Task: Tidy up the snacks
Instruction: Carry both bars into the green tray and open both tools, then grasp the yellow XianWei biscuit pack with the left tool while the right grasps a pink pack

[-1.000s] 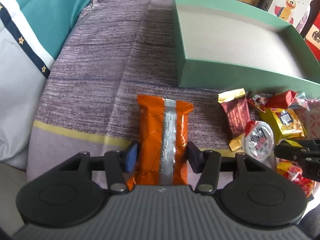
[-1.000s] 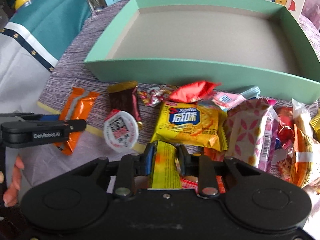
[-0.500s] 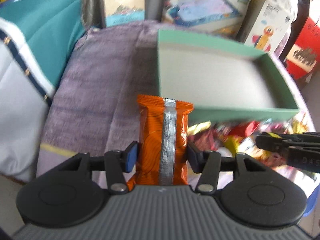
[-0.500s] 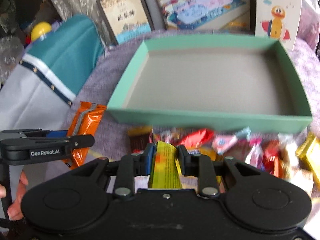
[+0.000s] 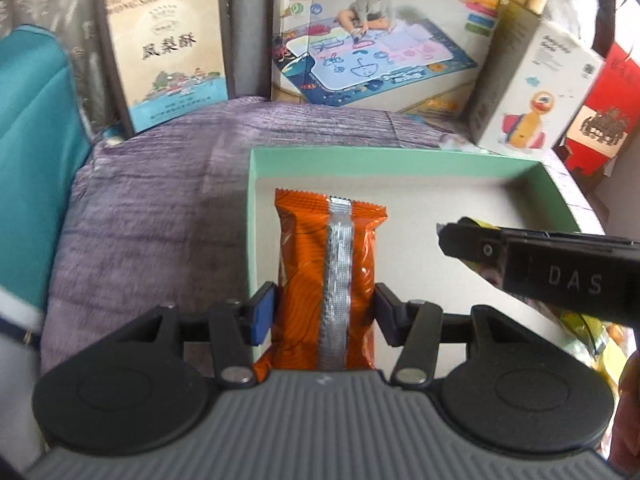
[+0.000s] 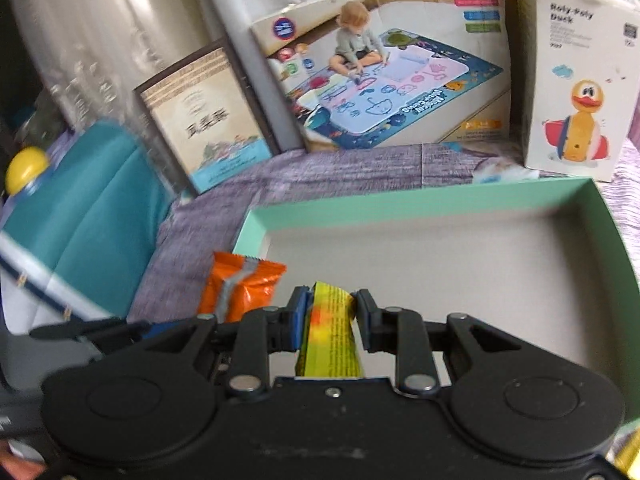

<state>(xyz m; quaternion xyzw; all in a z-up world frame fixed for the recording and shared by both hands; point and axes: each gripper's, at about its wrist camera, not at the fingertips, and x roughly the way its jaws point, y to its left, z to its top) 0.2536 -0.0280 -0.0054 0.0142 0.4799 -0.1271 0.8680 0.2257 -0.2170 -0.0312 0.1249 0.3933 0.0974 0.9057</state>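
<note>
Grippers from both hands are raised over the near edge of the green tray (image 5: 400,160), each pointing toward its far wall. The left gripper (image 5: 324,312) sits at the tray's left side, its jaws pressed in on the lower part of the orange snack packet (image 5: 330,264); the right gripper (image 6: 331,322) is to its right, over the tray's middle, jaws narrowed onto the yellow snack packet (image 6: 332,332). In the left wrist view the right gripper crosses in from the right edge as a dark bar, with only a sliver of yellow showing at its tip and beneath it. The orange packet's bottom end is hidden behind the left gripper's body, and the yellow packet's lower end disappears behind the right one, so neither full length can be seen. Whether either packet touches the tray floor cannot be told. The orange packet's long axis runs straight ahead along the fingers, silver seam facing up, crimped top end toward the far wall. The yellow packet likewise points forward along its fingers. The tray rests on a purple cloth (image 5: 160,208).
</note>
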